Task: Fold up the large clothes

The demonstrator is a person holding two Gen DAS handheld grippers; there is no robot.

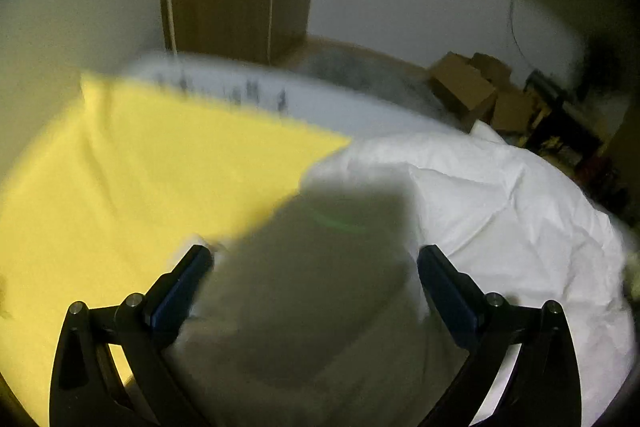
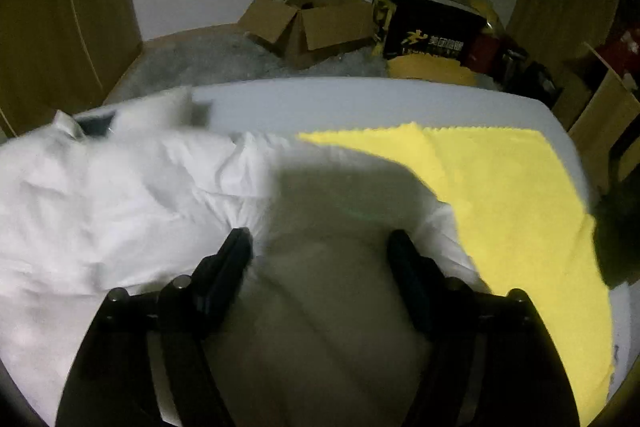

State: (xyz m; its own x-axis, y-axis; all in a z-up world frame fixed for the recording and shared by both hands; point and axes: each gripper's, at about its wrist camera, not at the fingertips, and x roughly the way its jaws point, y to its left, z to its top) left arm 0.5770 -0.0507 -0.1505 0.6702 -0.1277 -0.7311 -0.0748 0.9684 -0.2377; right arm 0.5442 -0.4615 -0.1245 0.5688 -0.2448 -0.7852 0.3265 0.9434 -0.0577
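Your left gripper (image 1: pixel 314 255) and right gripper (image 2: pixel 320 239) both hang with jaws spread wide, holding nothing, over the crumpled white garment (image 2: pixel 120 195), which overlaps the yellow cloth (image 2: pixel 520 195)

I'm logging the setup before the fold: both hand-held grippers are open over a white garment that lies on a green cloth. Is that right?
One thing is wrong: the cloth is yellow, not green, as the right wrist view shows. The rest holds: the left hand-held gripper and the right hand-held gripper are both open over the white garment.
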